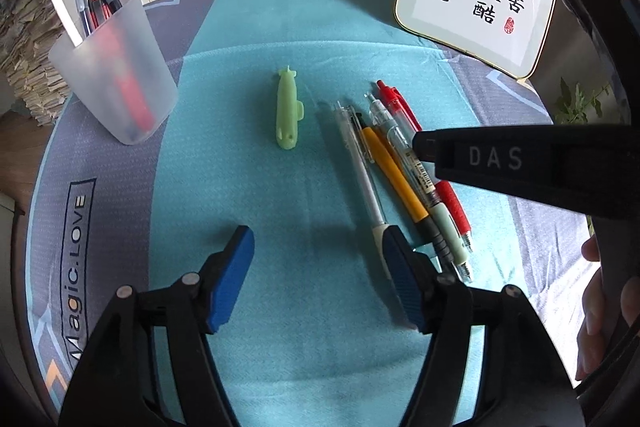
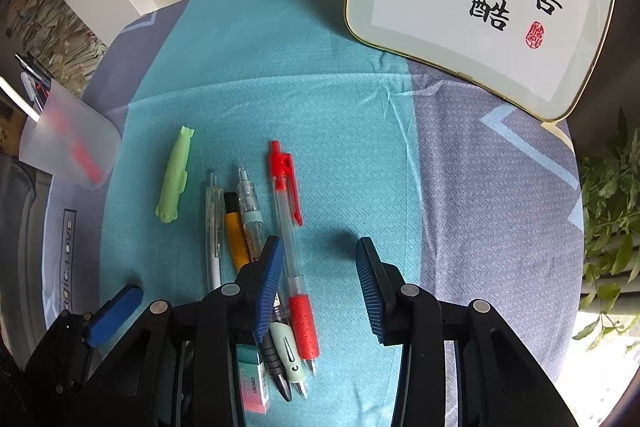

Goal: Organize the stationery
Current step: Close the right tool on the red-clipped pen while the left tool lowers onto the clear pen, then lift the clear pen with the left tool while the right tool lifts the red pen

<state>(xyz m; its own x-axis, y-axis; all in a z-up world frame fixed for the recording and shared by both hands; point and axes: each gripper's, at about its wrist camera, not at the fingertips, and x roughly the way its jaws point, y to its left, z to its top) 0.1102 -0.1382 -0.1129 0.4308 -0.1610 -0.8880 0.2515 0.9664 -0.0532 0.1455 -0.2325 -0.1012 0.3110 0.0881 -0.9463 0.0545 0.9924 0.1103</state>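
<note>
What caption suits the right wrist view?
Right gripper, jaws open, above red pen lying beside three other pens on teal cloth.

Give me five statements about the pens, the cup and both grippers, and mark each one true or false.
1. The frosted cup stands upright with pens already in it. True.
2. The green fish-shaped piece lies inside the cup. False: it lies on the teal cloth, apart from the cup.
3. The left gripper holds the yellow pen. False: its jaws are open with only cloth between them.
4. The red pen lies on the cloth between the right gripper's open jaws, not clamped. True.
5. The framed calligraphy sign lies flat under the pens. False: it stands at the back of the table.
</note>
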